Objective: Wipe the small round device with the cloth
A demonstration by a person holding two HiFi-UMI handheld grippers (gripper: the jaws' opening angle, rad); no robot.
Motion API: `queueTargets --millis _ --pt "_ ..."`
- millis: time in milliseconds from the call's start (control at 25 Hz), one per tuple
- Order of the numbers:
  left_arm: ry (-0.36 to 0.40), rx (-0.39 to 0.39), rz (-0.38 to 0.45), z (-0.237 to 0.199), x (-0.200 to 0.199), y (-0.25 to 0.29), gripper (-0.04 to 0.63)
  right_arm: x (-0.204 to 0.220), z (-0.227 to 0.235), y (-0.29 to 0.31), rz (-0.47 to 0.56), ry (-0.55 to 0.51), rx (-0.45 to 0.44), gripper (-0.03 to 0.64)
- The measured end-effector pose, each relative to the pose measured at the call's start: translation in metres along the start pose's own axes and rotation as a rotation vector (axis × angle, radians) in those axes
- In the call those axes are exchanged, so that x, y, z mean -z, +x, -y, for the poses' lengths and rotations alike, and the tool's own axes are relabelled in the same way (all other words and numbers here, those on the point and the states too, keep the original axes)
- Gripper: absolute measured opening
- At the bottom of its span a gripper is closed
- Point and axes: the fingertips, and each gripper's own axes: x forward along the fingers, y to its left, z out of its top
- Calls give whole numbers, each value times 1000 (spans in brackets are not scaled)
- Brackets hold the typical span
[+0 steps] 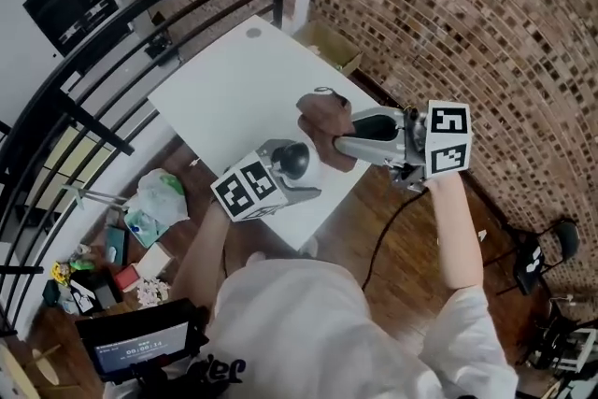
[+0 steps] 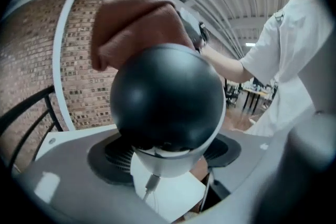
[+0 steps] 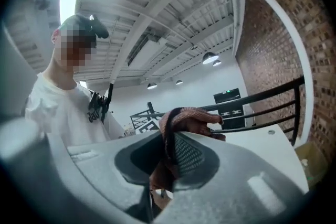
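Hanging over the near edge of the white table (image 1: 229, 79), the left gripper (image 1: 280, 178) has its jaws wide around the small round device (image 2: 167, 97), squeezing it. Just to its right, the right gripper (image 3: 170, 157) pinches the brown cloth (image 1: 324, 121) in its jaws. The cloth seems to touch the device's far side.

Glossy black-and-white round device (image 2: 167, 102) held aloft, bunched brown cloth (image 2: 136, 29) seemingly touching its top
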Motion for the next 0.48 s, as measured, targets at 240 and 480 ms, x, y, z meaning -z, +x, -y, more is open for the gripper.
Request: queueTargets --millis 240,480 --pt "195 35 -197 21 11 23 402 34 6 49 -319 0 -73 40" --pt "64 20 -159 16 18 22 402 48 -28 45 -392 -33 -151 40"
